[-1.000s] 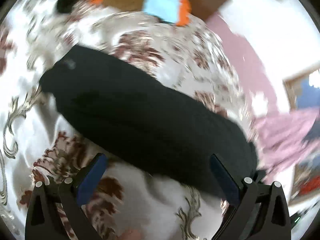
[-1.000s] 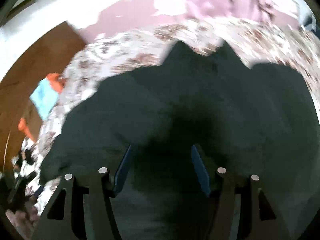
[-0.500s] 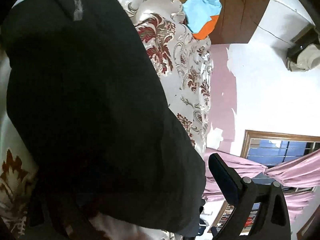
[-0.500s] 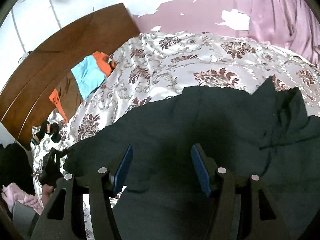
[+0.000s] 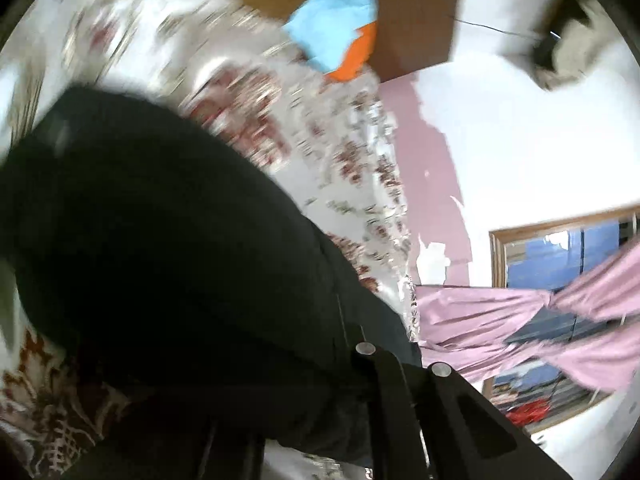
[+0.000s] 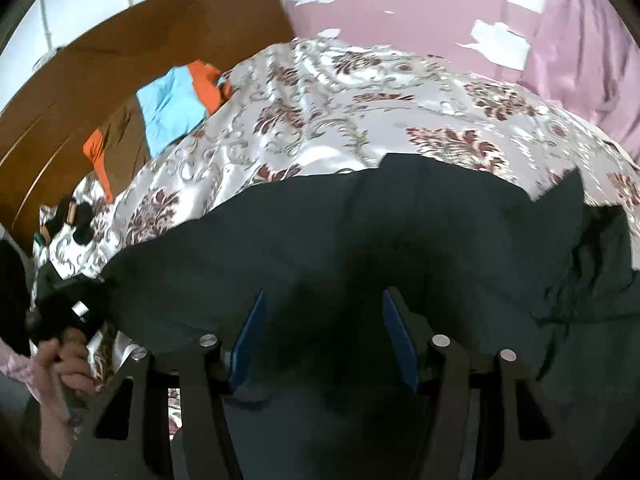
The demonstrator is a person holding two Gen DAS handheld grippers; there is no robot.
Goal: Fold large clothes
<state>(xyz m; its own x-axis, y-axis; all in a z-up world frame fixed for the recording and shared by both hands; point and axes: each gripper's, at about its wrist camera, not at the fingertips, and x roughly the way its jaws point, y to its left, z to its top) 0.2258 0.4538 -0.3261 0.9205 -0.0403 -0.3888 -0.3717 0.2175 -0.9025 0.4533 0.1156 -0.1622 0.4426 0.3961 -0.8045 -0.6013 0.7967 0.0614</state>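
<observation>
A large black garment point(image 6: 360, 248) lies spread across a floral bedspread point(image 6: 340, 112). In the right wrist view my right gripper point(image 6: 322, 340) stands open over the cloth, its blue pads point(image 6: 250, 340) apart, nothing between them. In the left wrist view the same black garment point(image 5: 160, 240) drapes over my left gripper point(image 5: 288, 412). The jaws look drawn together on the cloth, with the fingertips buried in it. The left gripper also shows at the garment's left edge in the right wrist view point(image 6: 76, 312), in a hand.
A wooden headboard point(image 6: 140, 40) stands at the far side with blue and orange clothes point(image 6: 176, 100) by it. Small dark items point(image 6: 76, 216) lie on the bed's left. Pink curtains point(image 5: 540, 328) and a window point(image 5: 568, 248) are to the right. The pink wall is peeling.
My left gripper went from open above the bed to closed in on the garment's edge and lifted it. The right gripper stayed open over the cloth while the view tilted.
</observation>
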